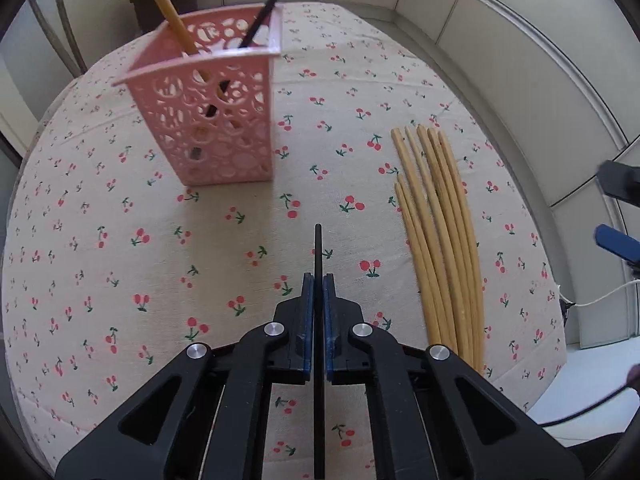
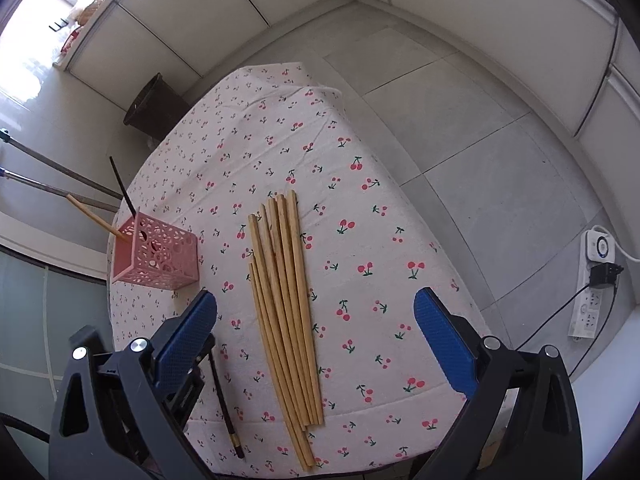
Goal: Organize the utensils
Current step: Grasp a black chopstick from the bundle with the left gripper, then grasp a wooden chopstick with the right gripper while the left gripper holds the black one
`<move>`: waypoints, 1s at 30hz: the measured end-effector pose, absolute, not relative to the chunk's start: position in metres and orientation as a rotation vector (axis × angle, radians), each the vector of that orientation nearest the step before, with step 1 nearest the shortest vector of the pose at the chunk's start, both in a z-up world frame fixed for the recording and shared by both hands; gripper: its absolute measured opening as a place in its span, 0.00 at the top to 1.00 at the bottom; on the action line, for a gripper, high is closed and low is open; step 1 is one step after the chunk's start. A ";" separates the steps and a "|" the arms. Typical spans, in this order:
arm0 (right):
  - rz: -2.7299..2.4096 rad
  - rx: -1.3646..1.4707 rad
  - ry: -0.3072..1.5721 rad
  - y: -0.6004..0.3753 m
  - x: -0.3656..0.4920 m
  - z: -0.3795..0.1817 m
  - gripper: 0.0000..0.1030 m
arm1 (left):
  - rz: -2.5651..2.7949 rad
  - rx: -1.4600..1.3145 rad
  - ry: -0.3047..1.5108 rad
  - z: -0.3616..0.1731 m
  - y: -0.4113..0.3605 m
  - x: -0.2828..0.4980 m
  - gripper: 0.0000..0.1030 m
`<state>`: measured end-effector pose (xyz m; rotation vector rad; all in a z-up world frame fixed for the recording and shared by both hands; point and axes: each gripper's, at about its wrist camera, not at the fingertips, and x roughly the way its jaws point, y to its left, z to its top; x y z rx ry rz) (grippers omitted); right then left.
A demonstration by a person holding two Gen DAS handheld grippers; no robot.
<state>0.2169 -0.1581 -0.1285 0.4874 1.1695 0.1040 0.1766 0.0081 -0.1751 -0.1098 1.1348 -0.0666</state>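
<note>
My left gripper [image 1: 318, 280] is shut on a black chopstick [image 1: 318, 252] that sticks forward over the cherry-print tablecloth [image 1: 120, 280]. A pink perforated holder [image 1: 216, 112] stands ahead to the left with one wooden chopstick [image 1: 168, 8] and one black chopstick [image 1: 272, 0] in it. Several wooden chopsticks [image 1: 440, 240] lie in a bundle on the right. My right gripper [image 2: 316, 320] is open above that bundle [image 2: 288, 300]. The holder [image 2: 156, 256] is to its left, and the held black chopstick [image 2: 226, 408] shows near the left finger.
A dark waste bin [image 2: 154, 104] stands on the floor behind the table. A white power strip [image 2: 592, 284] with a cable lies on the floor at right. Metal rods [image 2: 48, 176] run past the table's left side.
</note>
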 end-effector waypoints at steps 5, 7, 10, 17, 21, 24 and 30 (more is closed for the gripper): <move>0.071 0.477 1.221 -0.147 0.248 -0.157 0.12 | -0.091 -0.170 1.021 -0.130 0.029 0.149 0.96; 0.054 0.470 1.241 -0.143 0.261 -0.167 0.38 | -0.095 -0.185 0.984 -0.118 0.036 0.138 0.97; 0.020 0.453 1.243 -0.138 0.275 -0.179 0.48 | -0.097 -0.169 0.945 -0.104 0.036 0.131 0.97; -0.003 0.420 1.233 -0.127 0.298 -0.188 0.48 | -0.128 -0.156 0.918 -0.098 0.033 0.131 0.96; -0.017 0.384 1.225 -0.121 0.305 -0.192 0.48 | -0.132 -0.172 0.929 -0.101 0.037 0.132 0.96; -0.009 0.349 1.224 -0.112 0.308 -0.192 0.49 | -0.126 -0.176 0.938 -0.103 0.039 0.133 0.96; -0.060 0.099 1.209 -0.082 0.305 -0.192 0.67 | -0.107 -0.178 0.947 -0.105 0.044 0.135 0.96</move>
